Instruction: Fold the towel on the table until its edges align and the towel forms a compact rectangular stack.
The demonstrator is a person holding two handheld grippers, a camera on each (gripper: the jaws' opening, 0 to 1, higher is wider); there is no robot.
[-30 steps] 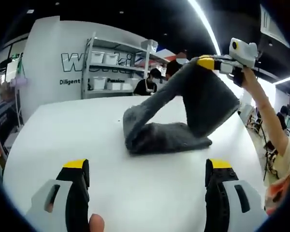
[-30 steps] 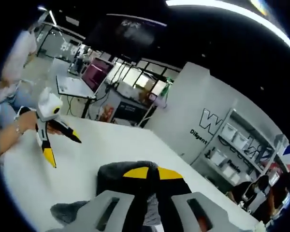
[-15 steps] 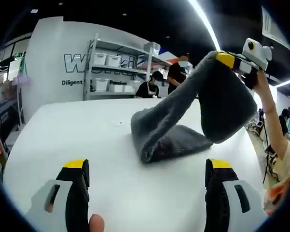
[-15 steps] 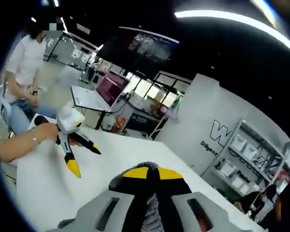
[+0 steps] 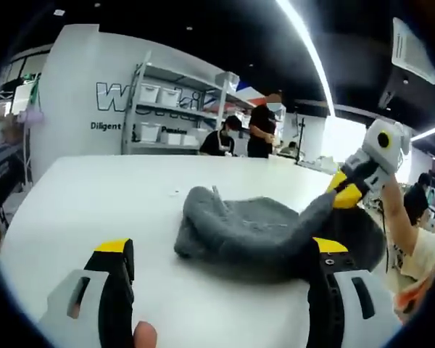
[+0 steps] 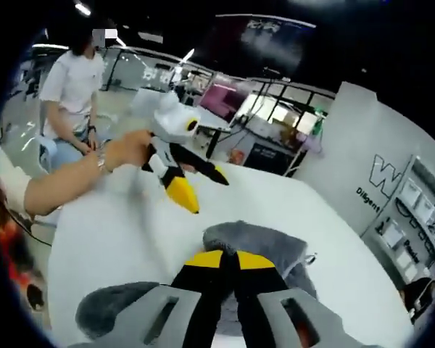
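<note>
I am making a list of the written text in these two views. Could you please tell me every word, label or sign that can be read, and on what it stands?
"W...": large outlined letters on the white wall, hidden further on by the shelf rack.
"Diligent": small dark word on that wall; the words after it are blurred.
"W" over "Diligen": that wall in the right gripper view, cut off.
Bin labels on the rack: too small to read.

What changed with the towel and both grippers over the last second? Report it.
The right gripper, shut on the grey towel, came down from high above the table, bringing the lifted half over the rest, now low and bunched. The left gripper stayed open and empty, short of the towel.
</note>
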